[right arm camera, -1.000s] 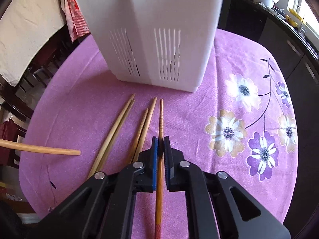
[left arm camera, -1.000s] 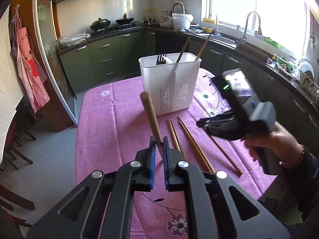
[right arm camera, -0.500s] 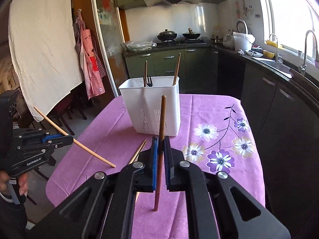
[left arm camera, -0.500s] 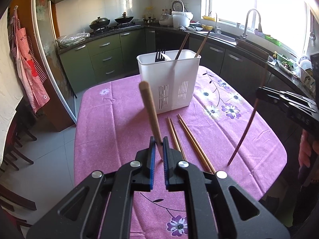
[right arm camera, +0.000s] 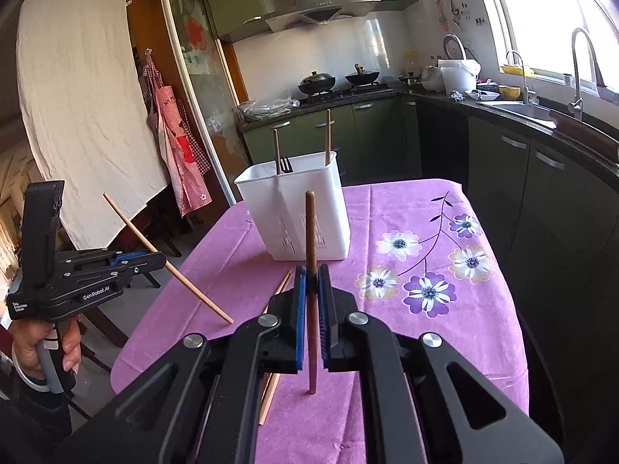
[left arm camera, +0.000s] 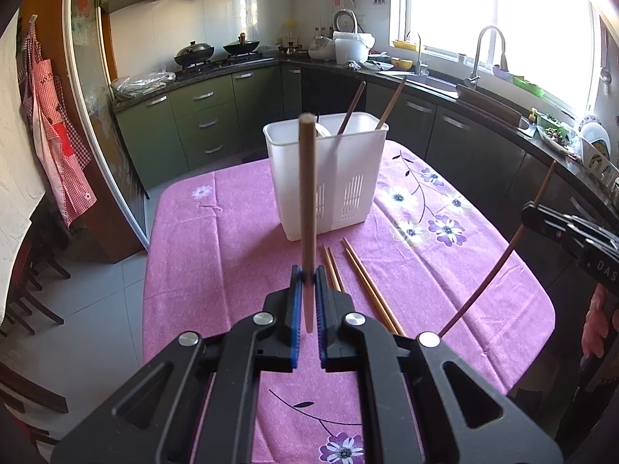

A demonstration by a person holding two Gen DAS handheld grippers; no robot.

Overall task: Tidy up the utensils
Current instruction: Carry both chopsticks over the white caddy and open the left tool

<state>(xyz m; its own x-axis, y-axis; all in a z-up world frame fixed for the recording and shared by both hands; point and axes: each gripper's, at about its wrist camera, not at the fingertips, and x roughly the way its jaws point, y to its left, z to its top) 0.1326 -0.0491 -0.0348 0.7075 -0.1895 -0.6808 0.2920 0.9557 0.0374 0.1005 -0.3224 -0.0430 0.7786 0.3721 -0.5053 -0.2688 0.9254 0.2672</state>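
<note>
Left gripper clamped on a pale chopstick, right gripper on a darker chopstick (both raised off the cloth). Loose chopsticks flat just before the white holder; more sticks inside.

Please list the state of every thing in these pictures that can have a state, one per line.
Left tool: shut on a light wooden chopstick, held nearly upright.
Right tool: shut on a dark brown chopstick, held upright above the cloth.
White plastic utensil holder: upright on the purple flowered tablecloth, with two chopsticks and a fork inside.
Loose wooden chopsticks: lying flat on the cloth, near the holder.
</note>
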